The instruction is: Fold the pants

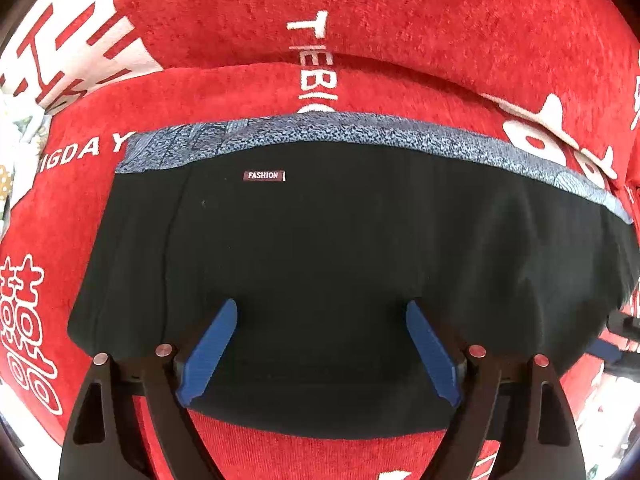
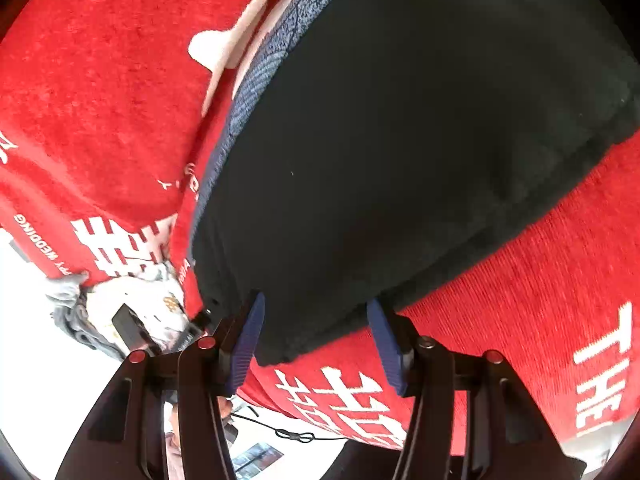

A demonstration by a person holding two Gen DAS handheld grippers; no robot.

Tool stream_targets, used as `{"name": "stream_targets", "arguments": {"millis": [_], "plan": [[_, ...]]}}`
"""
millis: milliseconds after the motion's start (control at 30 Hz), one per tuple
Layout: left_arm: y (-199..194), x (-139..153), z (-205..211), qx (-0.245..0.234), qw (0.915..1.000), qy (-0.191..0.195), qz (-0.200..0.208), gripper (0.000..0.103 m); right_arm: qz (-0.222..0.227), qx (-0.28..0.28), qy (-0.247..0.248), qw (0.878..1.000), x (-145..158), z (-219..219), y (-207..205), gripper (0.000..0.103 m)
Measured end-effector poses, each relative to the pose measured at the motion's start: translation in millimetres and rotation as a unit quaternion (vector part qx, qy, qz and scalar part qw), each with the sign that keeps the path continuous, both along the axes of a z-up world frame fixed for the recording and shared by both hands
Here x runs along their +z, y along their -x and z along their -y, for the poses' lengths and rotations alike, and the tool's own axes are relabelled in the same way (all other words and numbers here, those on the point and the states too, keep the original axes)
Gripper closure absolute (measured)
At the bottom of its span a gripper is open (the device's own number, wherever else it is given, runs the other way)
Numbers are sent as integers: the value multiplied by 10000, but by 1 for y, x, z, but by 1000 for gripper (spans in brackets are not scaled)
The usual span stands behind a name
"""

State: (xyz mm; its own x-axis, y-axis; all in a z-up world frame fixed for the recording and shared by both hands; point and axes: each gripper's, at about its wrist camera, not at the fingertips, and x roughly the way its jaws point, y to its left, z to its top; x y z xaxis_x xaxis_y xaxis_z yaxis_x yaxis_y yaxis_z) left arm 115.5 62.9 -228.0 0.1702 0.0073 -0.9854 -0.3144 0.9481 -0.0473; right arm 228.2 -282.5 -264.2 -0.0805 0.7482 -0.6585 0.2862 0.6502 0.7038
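Black pants point(image 1: 320, 240) lie folded flat on a red blanket, with a blue-grey speckled waistband point(image 1: 360, 132) along the far edge and a small "FASHION" label point(image 1: 264, 175). My left gripper point(image 1: 321, 312) is open, its blue fingers over the near part of the pants, holding nothing. In the right wrist view the same pants point(image 2: 400, 140) fill the upper right, waistband point(image 2: 272, 60) on their left side. My right gripper point(image 2: 316, 304) is open, its blue fingers astride the pants' near corner, not closed on it.
The red blanket point(image 1: 360, 20) with white lettering covers the surface all around the pants point(image 2: 100, 100). Its edge drops off at the lower left of the right wrist view, where white and grey cloth point(image 2: 132, 300) and a thin black cord point(image 2: 296, 435) show.
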Motion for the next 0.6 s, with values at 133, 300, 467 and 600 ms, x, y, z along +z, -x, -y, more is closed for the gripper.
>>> {"name": "stream_targets", "arguments": {"millis": [133,300,467,600], "plan": [[-1,1,0,-2,10000,1,-29,16,-122,-127,-120,9998,-9,5,0,49],[2,-3,1,-71,10000,-19,22,16,581,297,-42,9979,23,-2,-8,96],[8,-5,6,-212,9997,-116,99,15,439,780,762,9931,1,-7,13,96],[8,-1,9,-207,9997,-94,-128,16,387,607,588,9957,12,11,13,94]]}}
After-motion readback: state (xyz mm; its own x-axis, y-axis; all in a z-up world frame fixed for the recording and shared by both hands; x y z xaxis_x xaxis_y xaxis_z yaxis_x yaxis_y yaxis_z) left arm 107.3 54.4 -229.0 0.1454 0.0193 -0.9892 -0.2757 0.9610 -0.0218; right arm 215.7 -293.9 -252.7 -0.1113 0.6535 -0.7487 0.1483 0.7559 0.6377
